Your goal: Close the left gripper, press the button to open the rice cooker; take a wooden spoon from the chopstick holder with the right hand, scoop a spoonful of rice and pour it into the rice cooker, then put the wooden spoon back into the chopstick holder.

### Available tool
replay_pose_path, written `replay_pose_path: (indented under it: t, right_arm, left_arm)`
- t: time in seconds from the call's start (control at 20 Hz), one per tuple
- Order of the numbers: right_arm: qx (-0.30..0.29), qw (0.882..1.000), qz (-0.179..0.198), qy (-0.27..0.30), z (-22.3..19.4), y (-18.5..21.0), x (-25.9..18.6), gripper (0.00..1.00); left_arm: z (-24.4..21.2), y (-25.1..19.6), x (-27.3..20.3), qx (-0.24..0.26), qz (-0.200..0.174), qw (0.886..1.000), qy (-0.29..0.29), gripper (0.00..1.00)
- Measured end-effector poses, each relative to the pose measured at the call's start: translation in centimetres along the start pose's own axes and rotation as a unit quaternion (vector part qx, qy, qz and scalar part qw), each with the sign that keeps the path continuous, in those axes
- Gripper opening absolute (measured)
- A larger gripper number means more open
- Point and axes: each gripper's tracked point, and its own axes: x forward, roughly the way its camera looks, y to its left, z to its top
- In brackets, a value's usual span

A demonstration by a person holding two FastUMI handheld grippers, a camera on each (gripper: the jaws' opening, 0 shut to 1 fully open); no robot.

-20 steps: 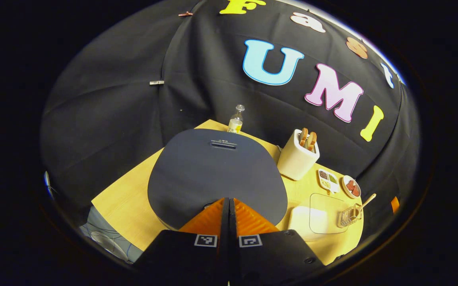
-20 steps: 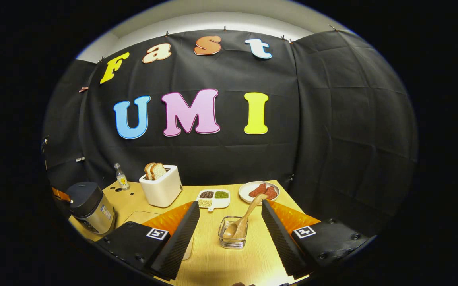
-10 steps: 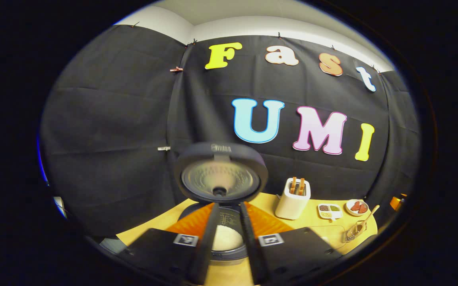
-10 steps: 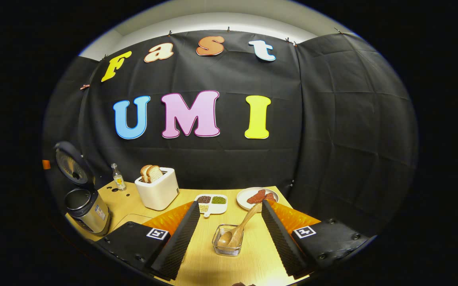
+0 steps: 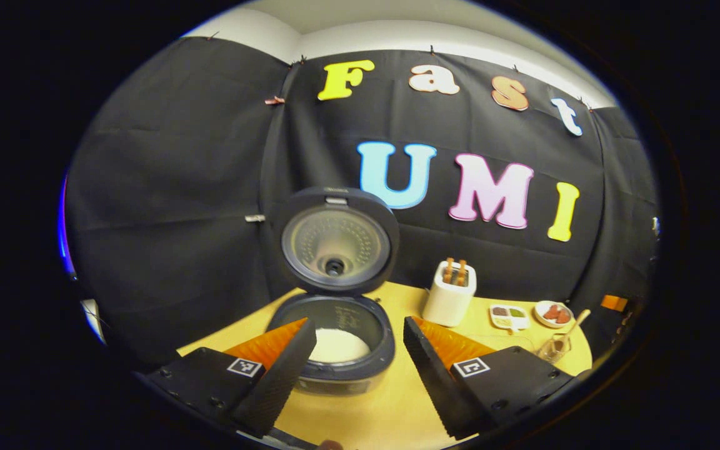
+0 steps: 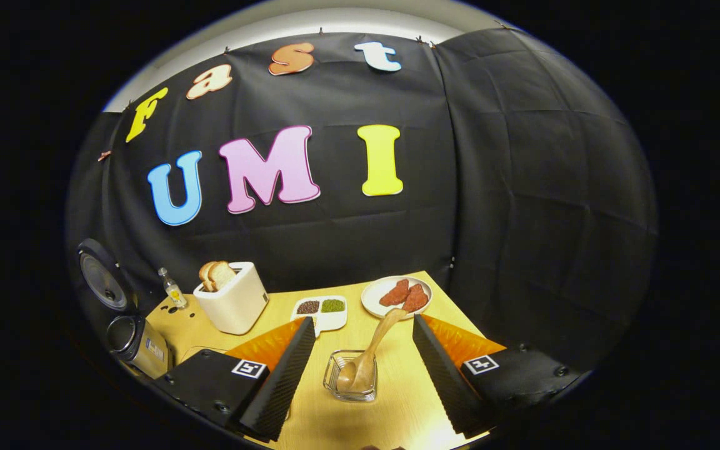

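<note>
The rice cooker stands open on the wooden table, its round lid tipped up and white rice lying in the pot. My left gripper is open just in front of the cooker, holding nothing. In the right gripper view the cooker sits at the far left. A wooden spoon leans in a clear chopstick holder, its handle pointing up and right. My right gripper is open, with the holder and spoon between its fingers but apart from them.
A white toaster with bread slices stands at the back. Beside it are a small bottle, a divided dish of grains and a plate of red slices. The table edge runs close to the holder.
The cooker lid sprang up from shut to fully open. My left gripper went from shut to open and drew back. My right gripper shifted slightly, still open around the holder.
</note>
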Motion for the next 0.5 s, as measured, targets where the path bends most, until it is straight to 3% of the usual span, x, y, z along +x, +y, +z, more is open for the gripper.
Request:
replay_pose_path:
  t: [0.2,0.5]
  right_arm:
    - [0.011,0.998,0.001,0.056,-2.9,-0.7,4.1,0.99]
    - [0.039,0.993,0.001,0.11,-6.5,-1.6,9.7,0.99]
  left_arm:
    - [-2.7,-0.2,-0.9,0.026,0.021,0.999,0.033,0.95]
    - [-4.9,-1.0,-2.2,0.003,0.052,0.997,0.065,0.95]
